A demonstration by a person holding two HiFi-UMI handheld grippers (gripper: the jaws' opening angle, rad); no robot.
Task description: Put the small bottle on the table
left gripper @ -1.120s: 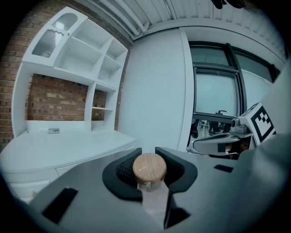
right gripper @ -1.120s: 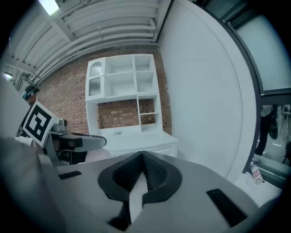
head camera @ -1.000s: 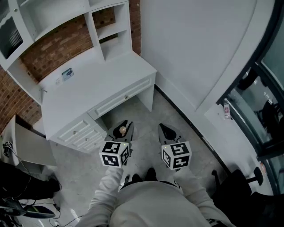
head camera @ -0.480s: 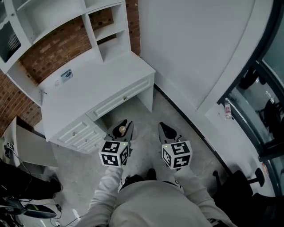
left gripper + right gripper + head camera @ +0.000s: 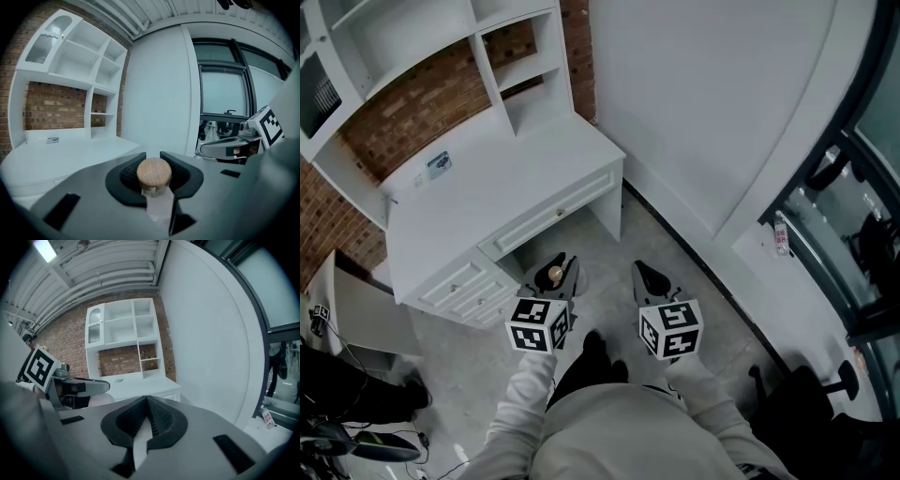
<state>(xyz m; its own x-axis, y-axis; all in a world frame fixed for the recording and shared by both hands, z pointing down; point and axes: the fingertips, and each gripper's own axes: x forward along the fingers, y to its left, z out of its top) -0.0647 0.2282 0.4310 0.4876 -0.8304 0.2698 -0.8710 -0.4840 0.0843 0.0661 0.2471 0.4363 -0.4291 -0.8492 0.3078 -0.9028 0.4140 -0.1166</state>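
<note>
Left gripper (image 5: 562, 265) clamps small bottle (image 5: 153, 172), body mostly hidden; right gripper (image 5: 147, 400) closed, empty.

R claw (image 5: 146, 399) jaws together, empty; white desk (image 5: 158, 385) ahead, brick wall (image 5: 123, 360) behind.

- This is looking like an office or studio space dressed as a home study.
- A white desk (image 5: 487, 197) with drawers is standing against a brick wall (image 5: 403, 117), with a white shelf unit (image 5: 412, 33) rising above it.
- A curved white wall (image 5: 712, 103) is running beside tall dark-framed windows (image 5: 220, 93).
- A bare grey floor (image 5: 675, 272) is showing below, and a ribbed metal ceiling (image 5: 108, 275) with a strip light (image 5: 45, 249) above.
- A black chair base (image 5: 811, 380) and loose cables (image 5: 347, 441) are sitting at the edges.
</note>
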